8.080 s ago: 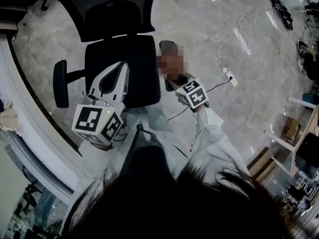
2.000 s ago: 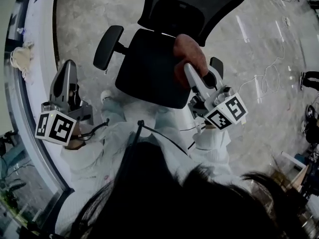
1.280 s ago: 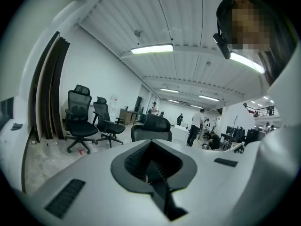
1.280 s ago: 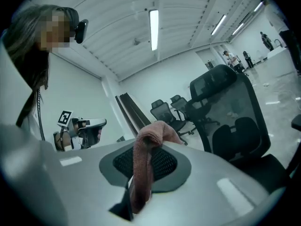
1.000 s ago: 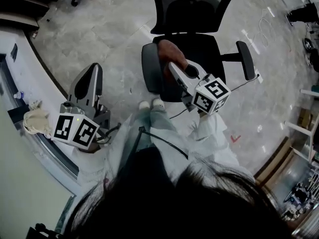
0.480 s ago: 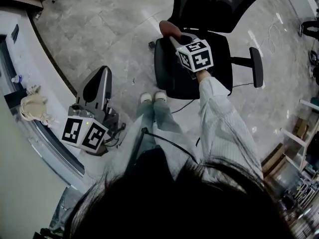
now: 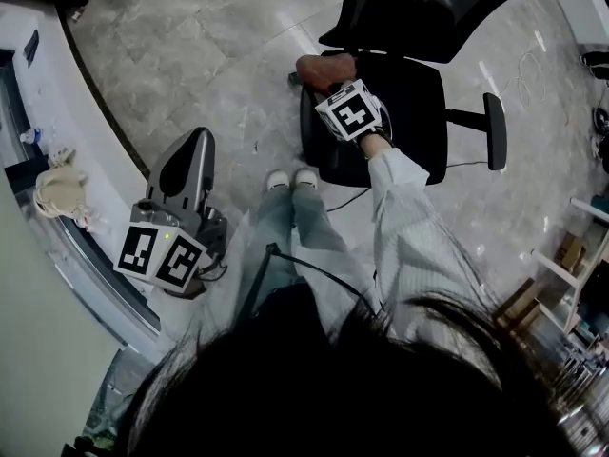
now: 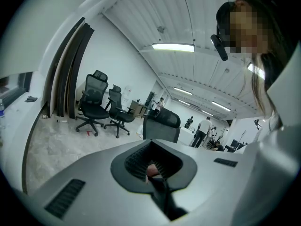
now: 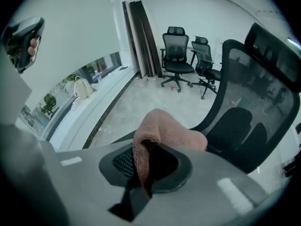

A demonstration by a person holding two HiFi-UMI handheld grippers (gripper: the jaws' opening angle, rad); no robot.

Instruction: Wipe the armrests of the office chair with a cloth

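Observation:
A black office chair stands ahead of me, with its mesh back to the right in the right gripper view. Its right armrest is bare. My right gripper is shut on a pinkish-brown cloth at the chair's left side. There the cloth drapes over the jaw tips and the left armrest, which is mostly hidden. My left gripper hangs low at my left, away from the chair. Its jaws are shut with nothing between them.
A curved white ledge runs along the left, with a beige bag on it. The person's white shoes stand just in front of the seat. Two more office chairs stand by the far wall. Shelving is at the right.
The right gripper carried the cloth from the right armrest, across the seat, to the chair's left side. The left gripper dropped away to my left and stayed shut.

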